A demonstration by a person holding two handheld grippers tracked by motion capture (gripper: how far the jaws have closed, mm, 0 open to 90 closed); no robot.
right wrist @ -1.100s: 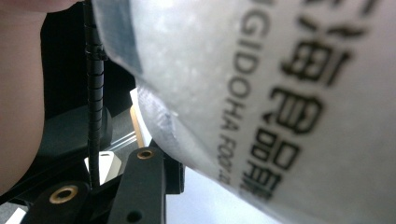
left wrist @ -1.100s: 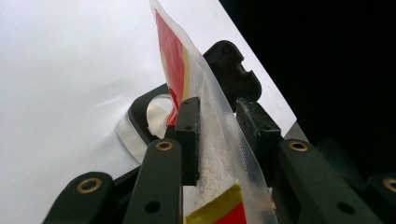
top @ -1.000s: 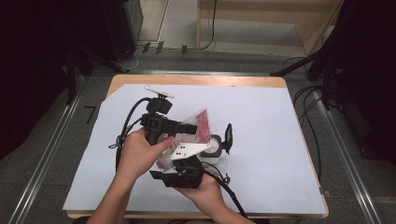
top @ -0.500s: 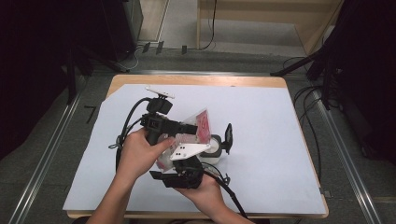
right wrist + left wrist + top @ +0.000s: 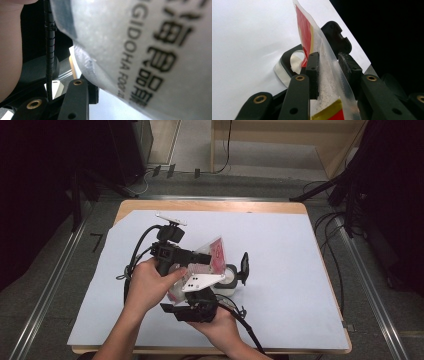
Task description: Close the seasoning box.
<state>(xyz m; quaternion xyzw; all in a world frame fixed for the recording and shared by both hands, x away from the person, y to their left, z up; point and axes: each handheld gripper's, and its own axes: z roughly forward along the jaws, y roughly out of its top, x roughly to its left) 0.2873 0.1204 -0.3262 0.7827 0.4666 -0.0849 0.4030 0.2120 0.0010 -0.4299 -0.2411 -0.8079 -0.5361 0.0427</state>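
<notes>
A clear plastic pouch [image 5: 216,252] with a red and yellow label stands tilted above the white sheet at the table's middle. My left gripper [image 5: 205,260] reaches in from the left. In the left gripper view the pouch's clear sealed edge [image 5: 328,75] slants across the gap between the two pads. It leans on the left pad [image 5: 313,72], and the jaws stand apart. My right gripper [image 5: 200,290], under its grey plate, comes from below and is shut on the pouch's bulky lower part. Printed film [image 5: 150,50] presses against its one visible finger [image 5: 76,100]. The other finger is hidden.
A black holder with a white roll [image 5: 234,274] sits on the sheet just right of the pouch, also as the holder [image 5: 287,67] beyond the left jaws. The white sheet [image 5: 290,270] covers most of the wooden table [image 5: 210,206]. Cables trail left of the hands.
</notes>
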